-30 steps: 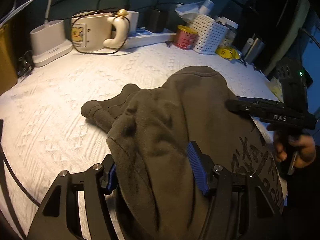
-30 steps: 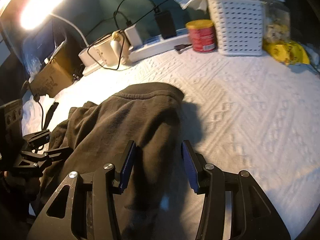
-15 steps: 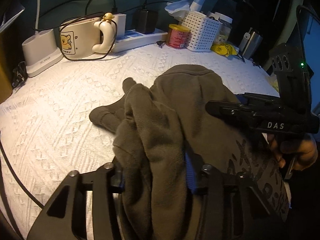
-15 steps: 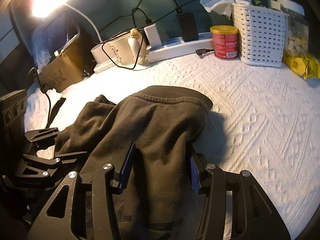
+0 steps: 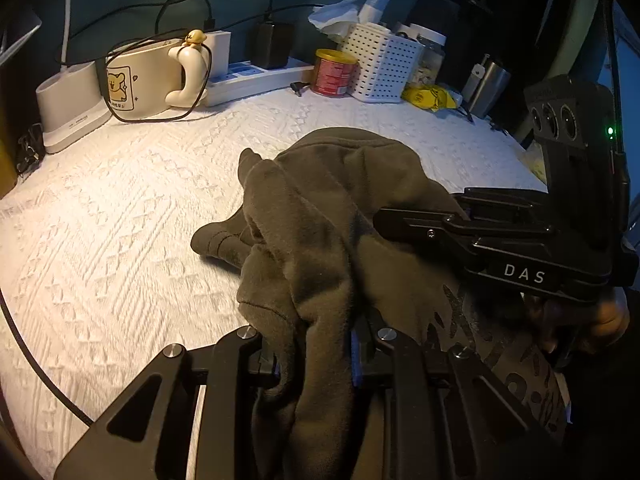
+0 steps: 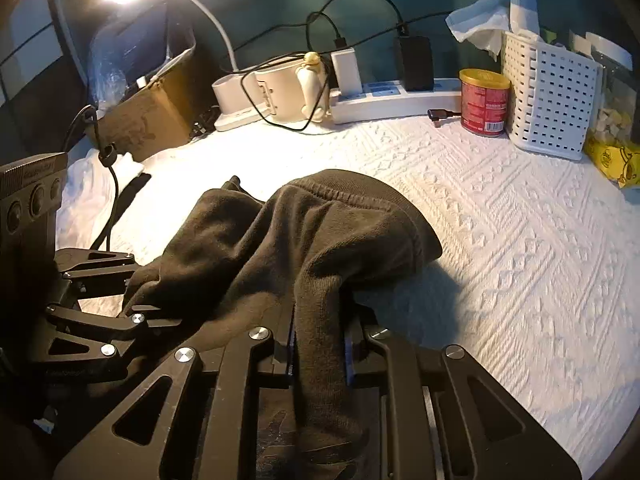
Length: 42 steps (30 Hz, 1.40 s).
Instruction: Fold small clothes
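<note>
A small dark brown garment (image 5: 340,208) with a black print lies bunched on the white textured cloth (image 5: 120,220). My left gripper (image 5: 316,356) is shut on a fold of its near edge. My right gripper (image 6: 320,348) is shut on another fold of the garment (image 6: 320,232). The right gripper also shows in the left wrist view (image 5: 500,236) at the right, over the garment. The left gripper shows in the right wrist view (image 6: 92,320) at the left. The garment's far end rests on the cloth with a sleeve (image 5: 216,240) sticking out left.
Along the back stand a white lamp base (image 5: 68,108), a cream mug-shaped device (image 5: 140,80), a power strip (image 5: 256,78), a red can (image 5: 334,74), a white perforated basket (image 5: 382,64) and a yellow packet (image 5: 428,96). A cardboard box (image 6: 140,120) sits back left. A black cable (image 5: 24,340) runs along the left.
Both grippers have closed on folds of the garment. They have lifted and gathered its near edge, so the cloth is more bunched up between them.
</note>
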### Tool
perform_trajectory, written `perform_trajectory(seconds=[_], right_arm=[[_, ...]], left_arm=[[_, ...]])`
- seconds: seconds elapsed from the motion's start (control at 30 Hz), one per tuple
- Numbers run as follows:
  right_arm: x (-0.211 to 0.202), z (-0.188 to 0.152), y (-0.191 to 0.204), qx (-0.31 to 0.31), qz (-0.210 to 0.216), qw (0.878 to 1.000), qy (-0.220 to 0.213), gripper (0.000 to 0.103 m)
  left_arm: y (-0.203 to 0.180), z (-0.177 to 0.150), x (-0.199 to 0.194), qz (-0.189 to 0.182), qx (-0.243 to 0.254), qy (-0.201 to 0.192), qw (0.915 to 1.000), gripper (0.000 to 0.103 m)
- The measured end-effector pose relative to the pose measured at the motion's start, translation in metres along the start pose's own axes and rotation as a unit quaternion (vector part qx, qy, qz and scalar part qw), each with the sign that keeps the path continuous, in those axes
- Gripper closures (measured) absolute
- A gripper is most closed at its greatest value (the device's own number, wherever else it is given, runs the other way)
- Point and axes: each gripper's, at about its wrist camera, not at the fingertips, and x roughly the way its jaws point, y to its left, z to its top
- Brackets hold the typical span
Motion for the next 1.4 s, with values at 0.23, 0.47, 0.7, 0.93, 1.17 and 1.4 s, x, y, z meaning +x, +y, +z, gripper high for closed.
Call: perform_trajectory(seconds=[0.23,0.47,0.7,0.93,1.17,1.4], right_arm=[[-0.025,-0.007,0.014,-0.008,0.003,1.0,-0.015,0.085],[-0.055,-0.017,0.025,-0.012,0.0,0.999,-0.035,0.086],[-0.084,-0.027,0.034,-0.015,-0.005,0.998,-0.056,0.086],[-0.112,-0.033,0.044,-0.018,-0.013,0.996,-0.081,0.086],[-0.14,-0.041,0.055,-0.024,-0.021,0.994,-0.104,0.086],[-0.168,-0.046,0.067,-0.034,-0.026,0.991,-0.128,0.086]], left_arm=[[-0.009,-0.012,-0.015,-0.001,-0.003,-0.013,0.9999,0.081],[-0.024,-0.02,-0.034,-0.006,-0.005,-0.041,0.9991,0.082],[-0.044,-0.025,-0.051,-0.005,0.012,-0.055,0.9984,0.082],[-0.059,-0.028,-0.068,-0.005,0.026,-0.074,0.9969,0.082],[-0.074,-0.033,-0.087,-0.008,0.046,-0.098,0.9941,0.082],[-0.088,-0.036,-0.105,-0.006,0.061,-0.119,0.991,0.082]])
